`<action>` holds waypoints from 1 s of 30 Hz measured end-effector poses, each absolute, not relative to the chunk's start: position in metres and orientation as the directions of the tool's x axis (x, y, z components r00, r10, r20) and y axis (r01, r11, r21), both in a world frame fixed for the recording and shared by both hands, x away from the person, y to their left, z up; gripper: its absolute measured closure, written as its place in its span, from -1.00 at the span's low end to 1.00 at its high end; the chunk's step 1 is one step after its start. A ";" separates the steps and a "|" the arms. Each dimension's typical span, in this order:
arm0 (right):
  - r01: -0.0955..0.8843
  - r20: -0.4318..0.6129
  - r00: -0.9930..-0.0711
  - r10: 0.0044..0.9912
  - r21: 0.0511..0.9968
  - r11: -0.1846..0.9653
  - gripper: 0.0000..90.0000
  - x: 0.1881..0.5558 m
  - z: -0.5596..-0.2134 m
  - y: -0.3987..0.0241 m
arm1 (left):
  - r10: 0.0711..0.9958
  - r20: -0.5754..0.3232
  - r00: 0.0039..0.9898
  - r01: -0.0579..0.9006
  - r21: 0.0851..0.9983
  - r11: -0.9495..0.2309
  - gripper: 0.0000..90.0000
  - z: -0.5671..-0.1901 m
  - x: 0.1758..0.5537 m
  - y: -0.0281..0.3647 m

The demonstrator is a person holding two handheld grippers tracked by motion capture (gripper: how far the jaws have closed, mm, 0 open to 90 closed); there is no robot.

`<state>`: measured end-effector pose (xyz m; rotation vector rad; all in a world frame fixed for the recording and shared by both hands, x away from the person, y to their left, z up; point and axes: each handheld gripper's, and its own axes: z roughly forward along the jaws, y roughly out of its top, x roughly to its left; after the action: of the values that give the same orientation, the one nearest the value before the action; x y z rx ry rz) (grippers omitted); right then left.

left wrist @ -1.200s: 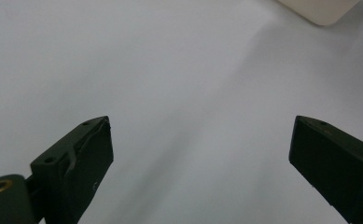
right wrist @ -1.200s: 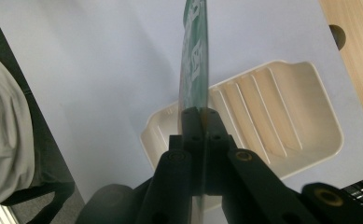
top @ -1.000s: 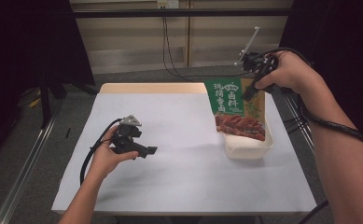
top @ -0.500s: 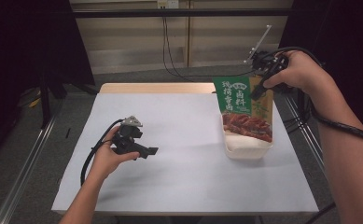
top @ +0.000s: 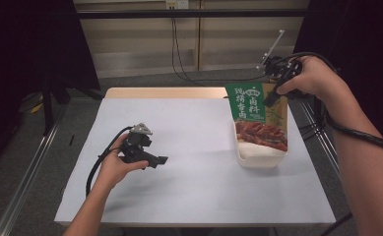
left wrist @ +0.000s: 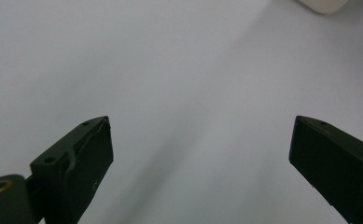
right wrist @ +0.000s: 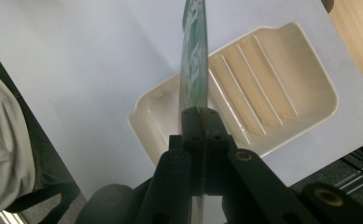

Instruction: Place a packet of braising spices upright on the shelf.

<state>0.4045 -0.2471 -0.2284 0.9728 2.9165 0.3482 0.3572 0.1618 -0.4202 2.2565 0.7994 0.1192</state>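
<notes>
Right now your right gripper point(top: 272, 96) has its fingers point(right wrist: 191, 122) pinched tight on the upper edge of the green sauce packet point(top: 258, 115), which hangs upright with its lower end inside the cream tray point(top: 260, 157) at the right side of the desk point(top: 189, 147). Your left gripper point(top: 154, 160) rests low over the bare desk at the left, well apart from the tray, its fingers point(left wrist: 83, 156) spread wide and holding nothing.
</notes>
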 end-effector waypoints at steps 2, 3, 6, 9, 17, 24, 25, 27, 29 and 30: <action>0.585 0.024 -0.803 0.595 0.220 0.781 1.00 0.406 -0.231 -0.246 | 0.581 -0.140 0.802 0.509 0.669 -0.542 -0.86 -0.421 0.357 0.162; 0.585 0.024 -0.803 0.595 0.220 0.781 1.00 0.406 -0.231 -0.246 | 0.581 -0.140 0.802 0.509 0.669 -0.542 -0.86 -0.421 0.357 0.162; 0.583 0.023 -0.805 0.593 0.217 0.783 1.00 0.409 -0.237 -0.245 | 0.577 -0.140 0.805 0.508 0.665 -0.548 -0.86 -0.421 0.358 0.163; 0.584 0.024 -0.805 0.593 0.212 0.784 1.00 0.411 -0.244 -0.245 | 0.583 -0.142 0.800 0.513 0.665 -0.543 -0.86 -0.422 0.358 0.162; 0.592 0.040 -0.799 0.601 0.229 0.772 0.98 0.413 -0.258 -0.250 | 0.582 -0.141 0.801 0.512 0.665 -0.544 -0.86 -0.423 0.357 0.162; 0.609 0.034 -0.786 0.617 0.211 0.764 0.98 0.411 -0.258 -0.254 | 0.576 -0.141 0.805 0.508 0.665 -0.548 -0.86 -0.424 0.357 0.161; 0.608 0.032 -0.788 0.615 0.202 0.768 0.98 0.411 -0.258 -0.255 | 0.580 -0.147 0.801 0.513 0.667 -0.540 -0.86 -0.425 0.356 0.160; 0.614 0.039 -0.784 0.619 0.187 0.767 0.98 0.410 -0.259 -0.257 | 0.570 -0.137 0.810 0.503 0.663 -0.555 -0.86 -0.425 0.356 0.161; 0.620 0.039 -0.779 0.626 0.195 0.760 0.97 0.409 -0.260 -0.259 | 0.570 -0.137 0.810 0.504 0.659 -0.558 -0.86 -0.425 0.356 0.161; 0.623 0.040 -0.777 0.628 0.198 0.757 0.96 0.409 -0.260 -0.260 | 0.571 -0.135 0.810 0.502 0.663 -0.555 -0.86 -0.425 0.356 0.160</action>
<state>0.4089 -0.2603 -0.2598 1.0389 2.9178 0.3128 0.3559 0.1603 -0.4251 2.2699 0.7849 0.1228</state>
